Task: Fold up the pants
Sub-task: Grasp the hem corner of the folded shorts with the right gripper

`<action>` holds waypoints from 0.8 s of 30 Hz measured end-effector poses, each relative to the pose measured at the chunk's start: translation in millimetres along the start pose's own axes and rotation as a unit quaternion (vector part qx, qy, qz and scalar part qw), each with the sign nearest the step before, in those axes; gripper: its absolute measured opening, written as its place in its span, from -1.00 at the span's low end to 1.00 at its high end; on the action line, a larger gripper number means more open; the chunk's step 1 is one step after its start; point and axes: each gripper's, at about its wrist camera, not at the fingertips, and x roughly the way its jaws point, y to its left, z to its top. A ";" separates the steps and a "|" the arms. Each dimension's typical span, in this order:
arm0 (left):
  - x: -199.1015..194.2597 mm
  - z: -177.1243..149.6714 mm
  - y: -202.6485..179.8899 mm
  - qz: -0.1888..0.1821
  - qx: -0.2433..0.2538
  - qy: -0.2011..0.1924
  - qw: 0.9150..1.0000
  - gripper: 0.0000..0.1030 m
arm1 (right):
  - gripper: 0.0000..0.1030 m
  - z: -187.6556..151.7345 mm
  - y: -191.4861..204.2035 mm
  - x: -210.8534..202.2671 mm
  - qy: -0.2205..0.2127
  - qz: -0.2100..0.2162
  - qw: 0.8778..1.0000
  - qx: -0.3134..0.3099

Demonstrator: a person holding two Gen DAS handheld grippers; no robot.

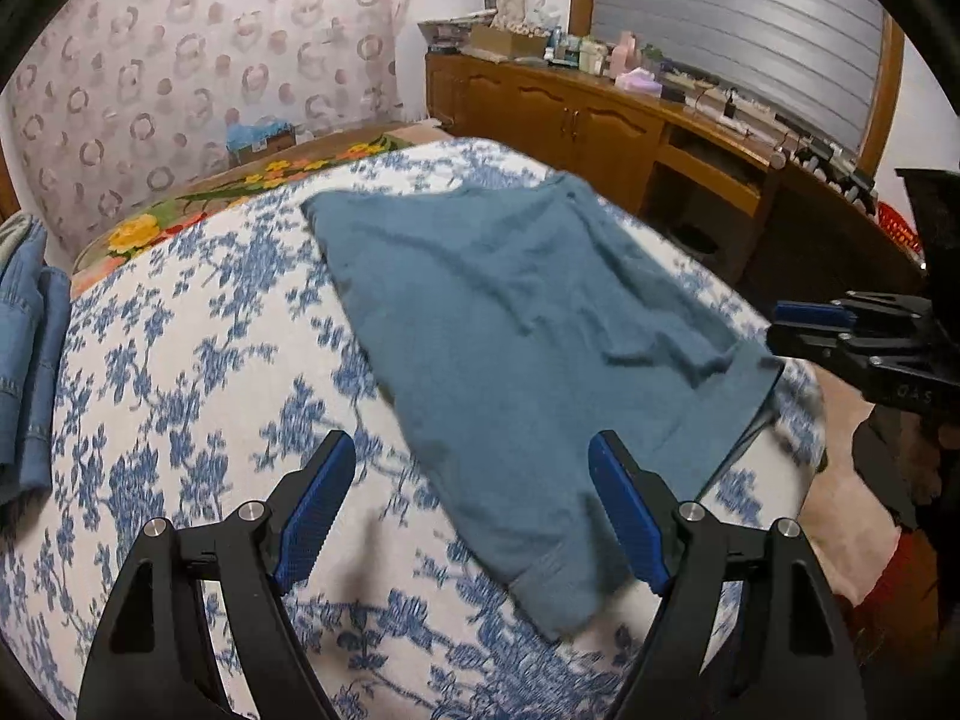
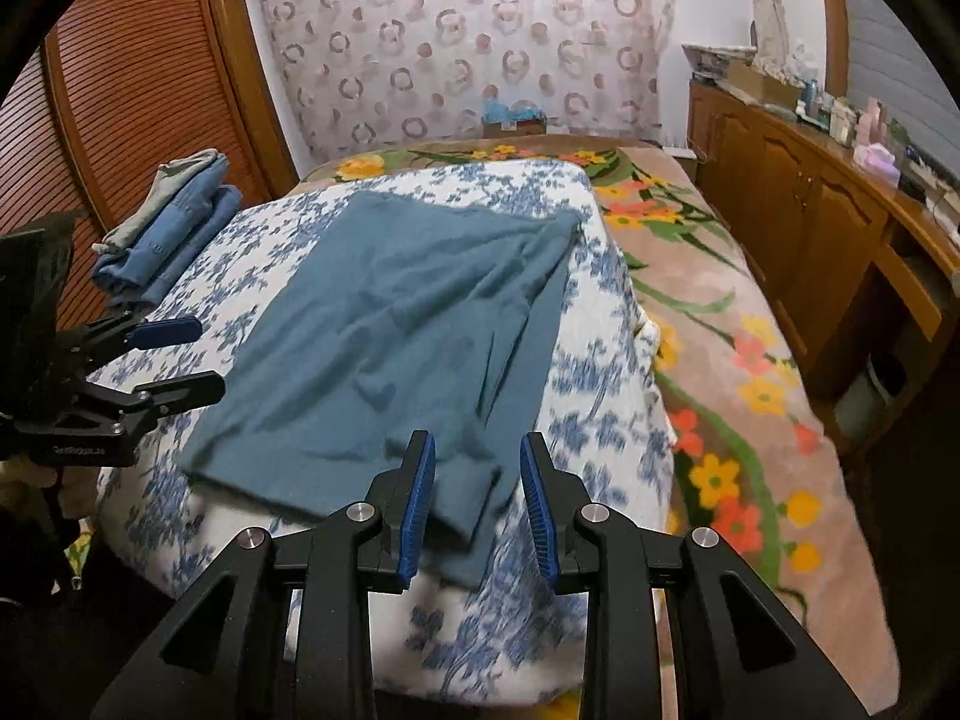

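1. Bed (image 2: 606, 420) with blue-floral white cover fills frame center in both views; flower-print blanket (image 2: 720, 324) shows along its right side in the right wrist view.
2. Teal pants (image 2: 384, 336) lie spread flat, wrinkled, mid-frame on the cover; a hem end sits at the lower center edge.
3. Folded denim stack (image 2: 168, 228), upper left of frame, well apart from the pants.
4. Left claw (image 1: 474, 510): fingers wide apart, empty, above the pants' near corner.
5. Right claw (image 2: 477, 504): fingers apart, narrower gap, empty, over the hem.
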 end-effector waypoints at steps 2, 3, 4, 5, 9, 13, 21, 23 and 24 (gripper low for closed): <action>3.4 -4.1 1.4 0.003 0.001 0.007 1.000 0.57 | -0.41 -2.7 2.9 -0.9 -0.001 0.000 1.000 0.000; 4.4 -7.2 1.8 0.004 0.000 0.010 1.000 0.57 | -0.41 -2.7 3.2 -0.7 -0.001 -0.001 1.000 0.001; 5.5 -10.3 2.8 0.004 -0.001 0.014 1.000 0.57 | -0.41 -2.9 2.7 0.4 -0.001 0.000 1.000 0.004; 5.5 -12.3 3.4 0.004 -0.002 0.015 1.000 0.57 | -0.41 -3.0 2.3 1.3 0.001 0.004 1.000 0.007; 9.3 -17.3 7.5 -0.002 -0.012 0.023 1.000 0.57 | -0.42 -4.4 2.7 9.9 0.012 0.007 1.000 0.012; 13.1 -18.9 8.7 -0.007 -0.016 0.026 1.000 0.57 | -0.78 -2.5 6.7 2.1 -0.005 0.014 1.000 0.004; 13.2 -19.3 9.8 -0.011 -0.019 0.024 0.999 0.57 | -0.83 -17.4 18.5 -17.8 -0.006 0.003 1.000 -0.022; 13.6 -19.0 10.1 -0.011 -0.020 0.024 0.999 0.57 | -0.83 -21.2 17.8 -17.4 -0.002 0.003 1.000 -0.017; 13.5 -19.1 10.1 -0.011 -0.020 0.024 0.999 0.57 | -0.83 -21.3 16.9 -16.3 0.000 -0.001 1.000 -0.016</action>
